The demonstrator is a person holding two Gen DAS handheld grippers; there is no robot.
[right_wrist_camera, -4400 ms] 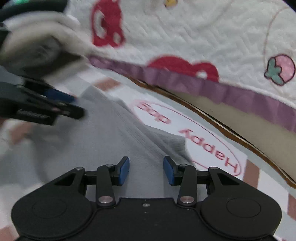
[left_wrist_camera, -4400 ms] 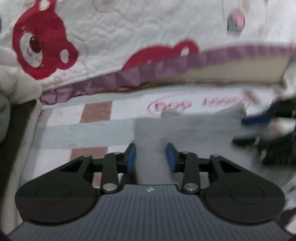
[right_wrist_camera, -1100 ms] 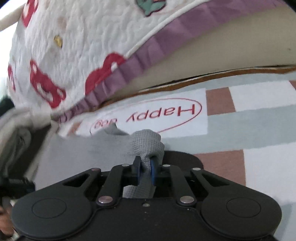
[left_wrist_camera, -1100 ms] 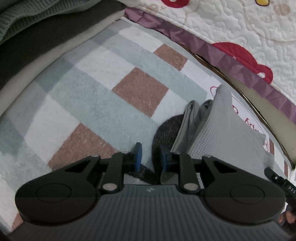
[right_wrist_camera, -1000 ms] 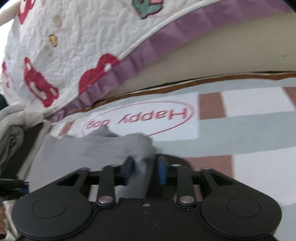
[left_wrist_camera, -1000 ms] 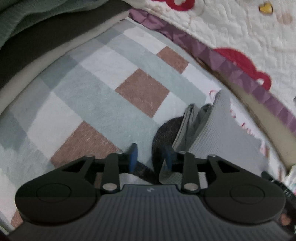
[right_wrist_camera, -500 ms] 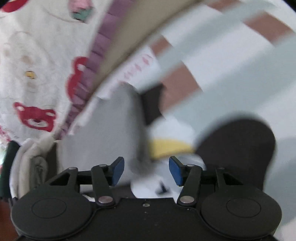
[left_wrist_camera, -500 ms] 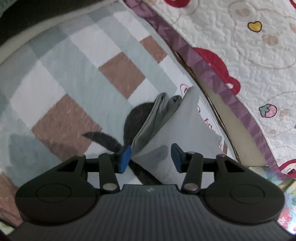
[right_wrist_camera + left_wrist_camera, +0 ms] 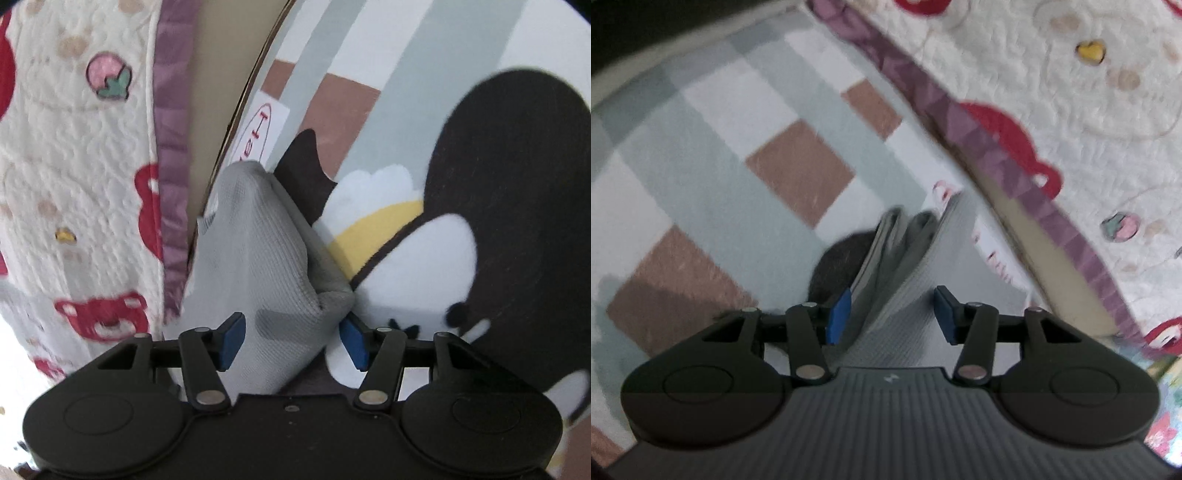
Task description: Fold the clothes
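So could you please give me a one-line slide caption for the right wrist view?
Right tool open around a corner of the folded grey garment lying on the patterned rug beside the quilted bedspread.

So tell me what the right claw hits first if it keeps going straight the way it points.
The folded grey garment: it lies directly ahead between the open right claw fingers. Beyond it come the rug and the quilt's purple edge, though depth is hard to judge.

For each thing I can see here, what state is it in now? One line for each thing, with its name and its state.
Grey garment: folded into a thick bundle, lying on the rug.
Left gripper: open, jaws just opened, pads not pressing the garment between them.
Right gripper: open, jaws just opened, garment lies loose between them.
Rug: spread flat.
Quilt: hanging beside the rug.
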